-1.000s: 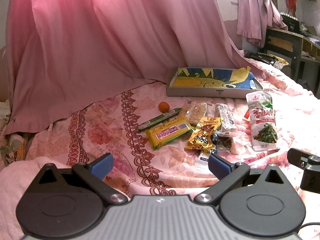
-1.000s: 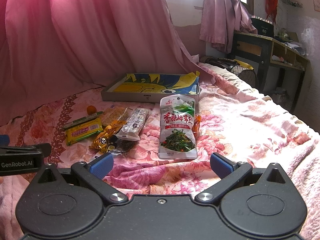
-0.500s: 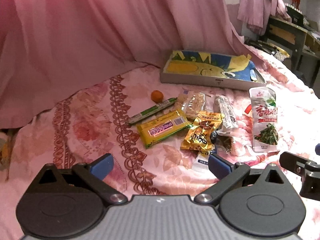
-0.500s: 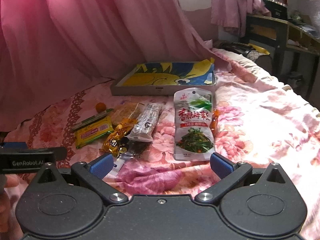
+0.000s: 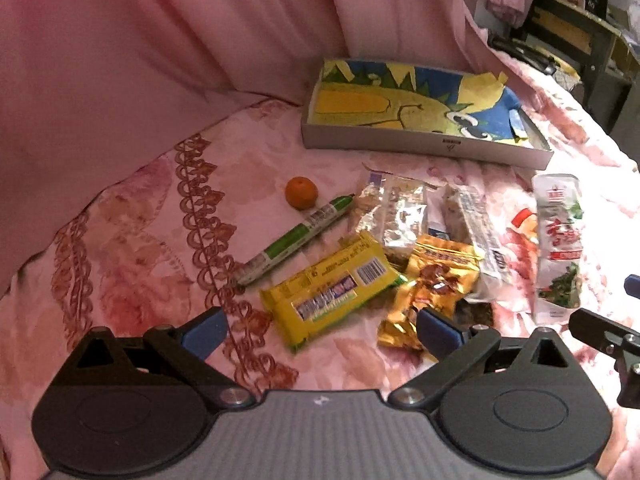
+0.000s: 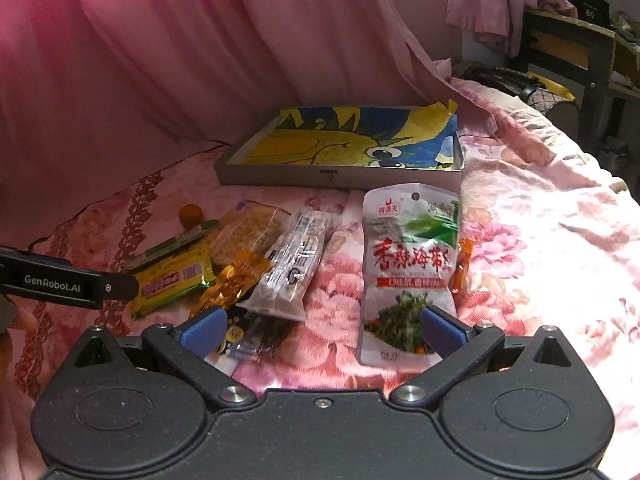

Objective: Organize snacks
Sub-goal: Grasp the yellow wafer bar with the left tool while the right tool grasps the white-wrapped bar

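Left gripper (image 5: 320,326) spread wide, nothing between the fingers; hovers above the yellow bar (image 5: 334,290), blue pads (image 5: 204,328) on either side of it, not touching. Versus 1 s ago: closer and lower, pitched down; snacks fill much more of the left view, curtain (image 5: 160,40) less of it; the yellow bar, far ahead before, now between the fingertips.

Right gripper (image 6: 320,330) also spread wide, empty; hovers over the near end of the seaweed pouch (image 6: 408,264), right pad (image 6: 440,330) overlapping the pouch's lower corner in view, contact not clear. Versus 1 s ago: also nearer, pouch larger and reaching down to the fingertips.

Snack layout unchanged, all loose on the floral bedspread (image 5: 140,220): small orange (image 5: 301,193) at far left; green stick (image 5: 296,236) just beside it, lying diagonally; yellow bar near the stick, 1 end touching the gold packet (image 5: 436,284); clear cracker pack (image 5: 396,212) behind the gold packet; white wrapped bar (image 5: 480,236) overlapping the gold packet's right side; dark packet (image 6: 260,332) partly under that bar; seaweed pouch apart at right, with a small orange sachet (image 6: 462,264) poking out from under its right edge.

Shallow grey tray (image 5: 400,142) with the blue-yellow cartoon liner behind the pile, holding no snacks; desk (image 6: 568,40) at far right.
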